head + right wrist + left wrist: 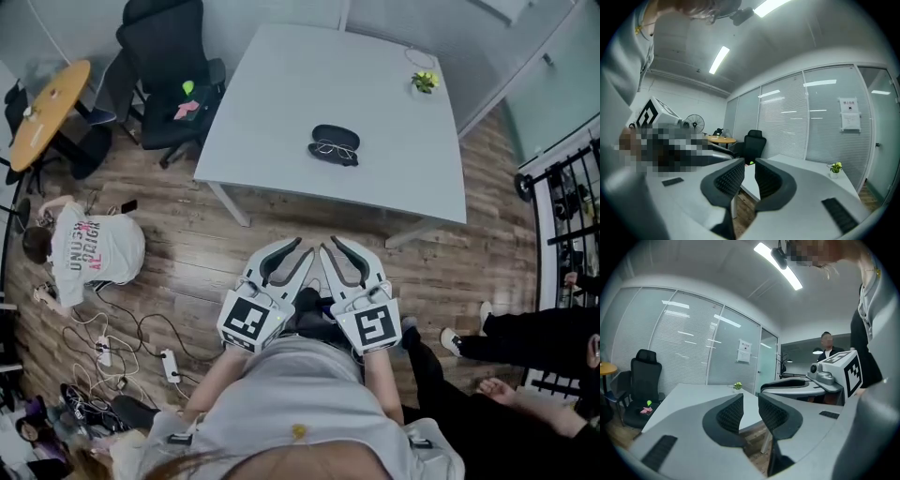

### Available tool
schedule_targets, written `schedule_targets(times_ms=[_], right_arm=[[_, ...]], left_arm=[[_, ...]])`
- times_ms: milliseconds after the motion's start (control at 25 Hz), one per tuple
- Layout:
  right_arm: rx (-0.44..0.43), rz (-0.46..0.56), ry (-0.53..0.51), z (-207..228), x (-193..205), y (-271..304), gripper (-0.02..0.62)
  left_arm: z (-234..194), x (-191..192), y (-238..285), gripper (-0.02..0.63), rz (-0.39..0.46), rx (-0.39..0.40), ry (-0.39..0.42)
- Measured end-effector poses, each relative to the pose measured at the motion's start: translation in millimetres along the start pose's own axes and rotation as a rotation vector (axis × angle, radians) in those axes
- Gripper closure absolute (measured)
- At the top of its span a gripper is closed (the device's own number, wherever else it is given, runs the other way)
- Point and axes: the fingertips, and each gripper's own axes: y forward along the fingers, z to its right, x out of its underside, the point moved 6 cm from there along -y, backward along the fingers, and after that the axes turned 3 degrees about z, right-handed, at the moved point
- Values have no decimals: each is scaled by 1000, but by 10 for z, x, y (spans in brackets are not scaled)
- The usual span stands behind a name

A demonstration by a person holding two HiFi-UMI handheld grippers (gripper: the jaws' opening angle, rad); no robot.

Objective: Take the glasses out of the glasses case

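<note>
A black glasses case (335,137) lies open near the middle of the grey table (281,112), and the thin-framed glasses (333,150) rest on its near half. Both grippers are held close to the body over the wooden floor, short of the table's near edge. My left gripper (302,247) (750,401) has a narrow gap between its jaws with nothing in it. My right gripper (330,244) (749,168) stands beside it, likewise narrowly open and empty. Neither gripper view shows the case.
A small potted plant (425,82) sits at the table's far right corner. A black office chair (169,70) and a round wooden table (49,98) stand to the left. A person (89,248) crouches on the floor among cables. Another person's legs (506,337) are at right.
</note>
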Motion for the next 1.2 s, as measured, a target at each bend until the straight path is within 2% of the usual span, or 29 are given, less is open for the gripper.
schedule_targets(times_ms=[440, 720, 920, 1200], right_arm=[[-32, -2, -27, 748, 22, 420, 537], [-57, 8, -56, 1075, 46, 535, 537], [-33, 7, -46, 1233, 81, 540, 537], [22, -6, -17, 1419, 151, 600, 537]], left_arm=[[-260, -108, 742, 502, -3, -29, -11], [-306, -144, 1105, 502, 10, -46, -6], [-332, -161, 1257, 502, -6, -36, -2], [-389, -177, 1488, 502, -23, 18, 5]])
